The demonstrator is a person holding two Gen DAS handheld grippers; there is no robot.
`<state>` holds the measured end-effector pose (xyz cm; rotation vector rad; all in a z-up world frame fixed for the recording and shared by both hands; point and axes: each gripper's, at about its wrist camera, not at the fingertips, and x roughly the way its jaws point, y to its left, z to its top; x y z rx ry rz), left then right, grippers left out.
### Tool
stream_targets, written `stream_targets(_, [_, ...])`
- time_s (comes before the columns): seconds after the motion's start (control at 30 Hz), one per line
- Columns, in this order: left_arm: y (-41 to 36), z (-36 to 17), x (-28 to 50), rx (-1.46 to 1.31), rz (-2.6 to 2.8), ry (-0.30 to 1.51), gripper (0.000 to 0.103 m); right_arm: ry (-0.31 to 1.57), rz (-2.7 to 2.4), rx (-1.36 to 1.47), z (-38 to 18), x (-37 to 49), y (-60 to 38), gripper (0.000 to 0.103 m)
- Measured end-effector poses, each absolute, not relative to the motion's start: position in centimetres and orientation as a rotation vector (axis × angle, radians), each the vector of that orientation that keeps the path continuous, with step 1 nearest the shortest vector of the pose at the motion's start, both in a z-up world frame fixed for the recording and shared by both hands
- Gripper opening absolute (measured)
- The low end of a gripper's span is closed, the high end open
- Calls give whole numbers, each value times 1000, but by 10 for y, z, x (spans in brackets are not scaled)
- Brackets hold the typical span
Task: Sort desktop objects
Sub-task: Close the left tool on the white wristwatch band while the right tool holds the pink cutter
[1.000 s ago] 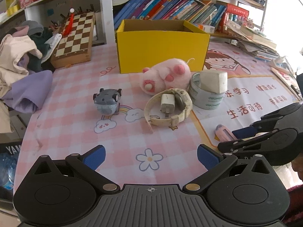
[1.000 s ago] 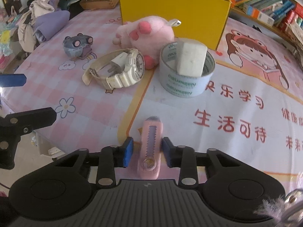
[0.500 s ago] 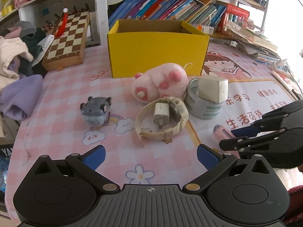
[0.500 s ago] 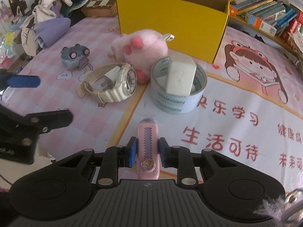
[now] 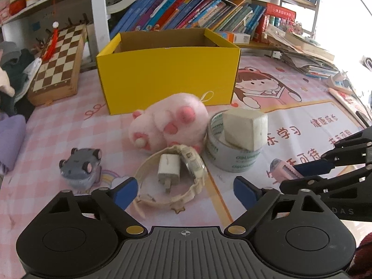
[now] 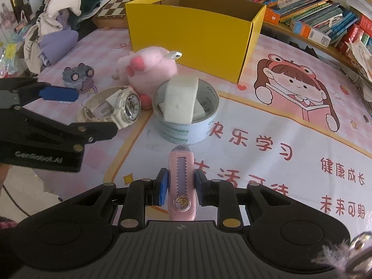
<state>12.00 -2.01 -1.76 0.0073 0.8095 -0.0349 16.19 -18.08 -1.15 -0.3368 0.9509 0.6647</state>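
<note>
Two grippers work this desk. Nearest, the right gripper [image 6: 179, 189] has its blue pads pressed against both sides of a pink utility knife [image 6: 181, 181], which seems raised a little off the printed mat [image 6: 290, 125]. The left gripper [image 5: 184, 191] hangs with its fingers spread wide and nothing between them, just short of a white watch [image 5: 186, 162] that has a white charger plug [image 5: 168, 168] lying inside its strap. Just beyond sit a roll of tape [image 6: 186, 116] with a white block [image 6: 180, 101] leaning in its core, a pink plush toy [image 5: 169, 122] and a small grey toy [image 5: 80, 169] off to the left. Farthest back stands the yellow box [image 6: 197, 30], open-topped. If the box is where the knife goes, I would keep the squeeze firm, lift clear over tape and plush, and let go only once past the front wall.
</note>
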Motion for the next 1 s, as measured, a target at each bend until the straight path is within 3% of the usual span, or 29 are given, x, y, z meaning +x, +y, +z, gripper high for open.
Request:
stream_targets(0.23, [-30, -25, 128, 79, -32, 811, 72, 959, 693, -331, -12, 169, -188, 23])
stream_targets(0.47, [-37, -34, 135, 121, -46, 849, 34, 965, 706, -338, -14, 173, -190, 23])
stream_targets(0.6, [-41, -31, 133, 135, -59, 828, 25, 967, 709, -341, -14, 173, -190, 23])
stream_targets(1.0, [-38, -43, 139, 82, -99, 885, 17, 974, 707, -345, -16, 168, -191, 23])
